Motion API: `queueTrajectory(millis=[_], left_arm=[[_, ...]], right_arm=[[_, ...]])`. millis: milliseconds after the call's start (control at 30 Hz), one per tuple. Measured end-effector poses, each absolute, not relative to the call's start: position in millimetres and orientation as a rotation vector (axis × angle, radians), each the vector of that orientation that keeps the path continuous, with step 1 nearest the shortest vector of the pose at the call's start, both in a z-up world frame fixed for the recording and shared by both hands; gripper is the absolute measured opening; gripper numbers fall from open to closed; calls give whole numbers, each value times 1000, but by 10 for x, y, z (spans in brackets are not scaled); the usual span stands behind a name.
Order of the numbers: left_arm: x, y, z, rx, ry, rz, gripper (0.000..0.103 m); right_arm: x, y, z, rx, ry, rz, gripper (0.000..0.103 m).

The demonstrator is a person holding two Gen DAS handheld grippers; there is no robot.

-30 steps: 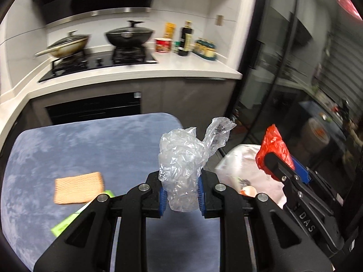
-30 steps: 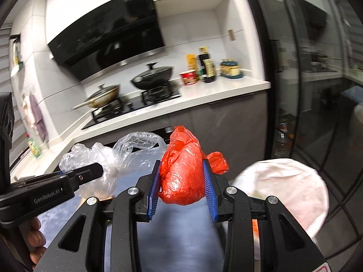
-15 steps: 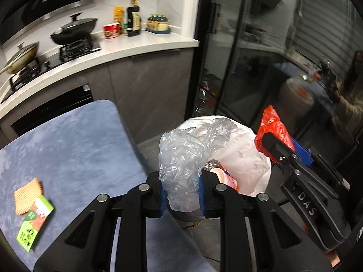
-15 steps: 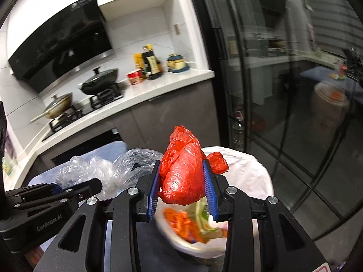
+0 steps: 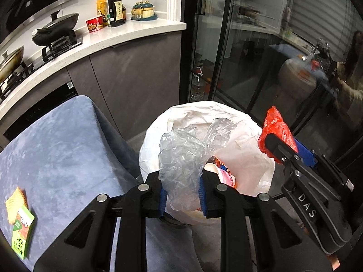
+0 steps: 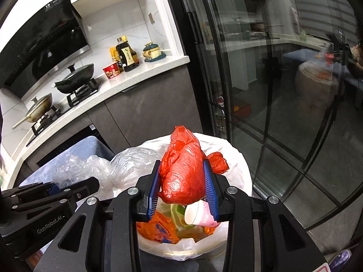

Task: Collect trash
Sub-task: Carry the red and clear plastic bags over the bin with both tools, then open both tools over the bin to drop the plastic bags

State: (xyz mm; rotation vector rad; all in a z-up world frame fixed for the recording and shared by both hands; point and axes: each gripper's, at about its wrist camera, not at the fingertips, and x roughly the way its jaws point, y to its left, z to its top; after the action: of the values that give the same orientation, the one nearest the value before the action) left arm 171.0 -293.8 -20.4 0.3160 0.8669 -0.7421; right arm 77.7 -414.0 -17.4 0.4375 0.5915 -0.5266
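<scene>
My left gripper (image 5: 181, 192) is shut on a crumpled clear plastic bag (image 5: 183, 158) and holds it over the near rim of a bin lined with a white bag (image 5: 247, 158). My right gripper (image 6: 181, 188) is shut on a crumpled red plastic bag (image 6: 183, 174), held above the same bin (image 6: 240, 163). The red bag also shows at the right in the left wrist view (image 5: 275, 129). The bin holds orange wrappers (image 6: 158, 226), a paper cup (image 6: 199, 213) and other rubbish. An orange cracker (image 5: 15, 201) and a green packet (image 5: 22, 231) lie on the blue table (image 5: 61, 154) at far left.
A kitchen counter (image 5: 136, 34) with pans, bottles and a noodle cup runs along the back. Dark glass doors (image 5: 261, 56) stand close behind the bin. The table's edge is just left of the bin.
Both grippers have swung right, away from the table, and now hang over the open bin. Each keeps hold of its bag.
</scene>
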Motion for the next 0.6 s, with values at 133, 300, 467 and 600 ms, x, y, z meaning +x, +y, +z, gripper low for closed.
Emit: queueTrajectory(millis=[133,300,467,600], left_arm=[[1729,-3009,-259,322,877,-742,23],[1729,-3064,-291,332,873,-739,45],[1772,-3041,-307,316,879,-728,56],[1734,-3021,-280,342,848,-721,65]], right_arm=[[785,-4182,-224,438,599,-536,37],[833,-4154,-229,418,600,-536,46],[801,-4183,-212,449,581,-553,47],[775,-4173,-162,458,562,-552,49]])
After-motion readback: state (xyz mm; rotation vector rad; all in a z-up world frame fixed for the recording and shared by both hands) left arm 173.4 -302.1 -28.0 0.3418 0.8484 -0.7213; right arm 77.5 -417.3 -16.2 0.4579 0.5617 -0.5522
